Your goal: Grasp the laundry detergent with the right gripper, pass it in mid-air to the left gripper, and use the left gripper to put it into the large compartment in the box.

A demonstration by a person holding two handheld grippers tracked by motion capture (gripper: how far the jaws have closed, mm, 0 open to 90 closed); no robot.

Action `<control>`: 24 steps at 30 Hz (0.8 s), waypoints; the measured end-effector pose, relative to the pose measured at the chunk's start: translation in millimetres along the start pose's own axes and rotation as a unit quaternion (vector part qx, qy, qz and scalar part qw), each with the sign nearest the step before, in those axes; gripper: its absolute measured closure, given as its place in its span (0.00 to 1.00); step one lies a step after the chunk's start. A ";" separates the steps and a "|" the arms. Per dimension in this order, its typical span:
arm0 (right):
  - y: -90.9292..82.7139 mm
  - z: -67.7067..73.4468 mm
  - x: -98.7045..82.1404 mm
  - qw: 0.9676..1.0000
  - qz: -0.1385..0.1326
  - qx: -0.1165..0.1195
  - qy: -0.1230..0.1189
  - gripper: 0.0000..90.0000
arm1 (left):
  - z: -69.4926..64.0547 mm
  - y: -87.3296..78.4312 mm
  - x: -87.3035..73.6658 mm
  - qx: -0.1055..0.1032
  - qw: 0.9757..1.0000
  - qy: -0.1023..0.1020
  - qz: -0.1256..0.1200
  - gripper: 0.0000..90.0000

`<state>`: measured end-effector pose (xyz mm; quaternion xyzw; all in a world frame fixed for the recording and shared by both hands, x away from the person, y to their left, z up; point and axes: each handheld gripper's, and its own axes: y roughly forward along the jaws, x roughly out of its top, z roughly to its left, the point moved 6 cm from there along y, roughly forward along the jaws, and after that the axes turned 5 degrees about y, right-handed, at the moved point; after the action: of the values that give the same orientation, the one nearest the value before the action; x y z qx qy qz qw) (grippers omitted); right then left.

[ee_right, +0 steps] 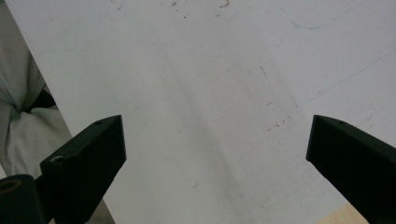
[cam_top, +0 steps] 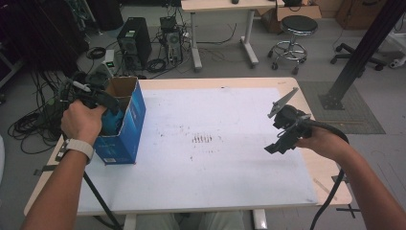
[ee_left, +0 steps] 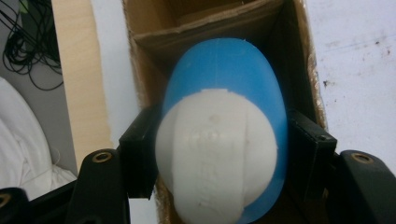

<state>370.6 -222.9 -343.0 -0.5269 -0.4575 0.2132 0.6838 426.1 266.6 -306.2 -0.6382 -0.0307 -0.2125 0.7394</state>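
Over the box (ee_left: 299, 42) mouth at far left, my left gripper (ee_left: 219, 154) clamps the blue-white egg (ee_left: 224, 140) lengthwise above the slot, while the right gripper (ee_right: 215, 154) gapes wide, empty.

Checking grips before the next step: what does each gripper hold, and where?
The left gripper clamps a blue-and-white egg-shaped object across its sides, over the open blue box. The right gripper holds nothing.

The left gripper (cam_top: 103, 103) points down near the table's left edge, its jaws clamped on something. The right gripper (ee_right: 217, 154) hovers near the right edge, tilted downward, jaws spread wide with nothing between them.
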 end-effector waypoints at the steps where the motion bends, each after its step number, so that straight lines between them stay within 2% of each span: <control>1: 0.1 -0.1 -0.3 1.000 0.000 0.000 0.000 0.05 | -0.3 2.4 -0.8 -0.001 1.000 0.000 0.002 0.43; 14: 2.7 -2.0 -4.3 1.000 0.002 0.001 0.007 0.05 | -3.6 22.0 -6.6 -0.007 1.000 0.004 0.017 0.43; 24: 5.0 -0.7 -3.0 1.000 0.004 0.002 0.006 0.05 | -1.9 23.1 -7.2 -0.017 1.000 0.008 0.017 0.42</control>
<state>370.7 -223.8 -348.7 -0.5282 -0.4511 0.2138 0.6869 427.3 268.9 -330.4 -0.6498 -0.0102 -0.2050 0.7319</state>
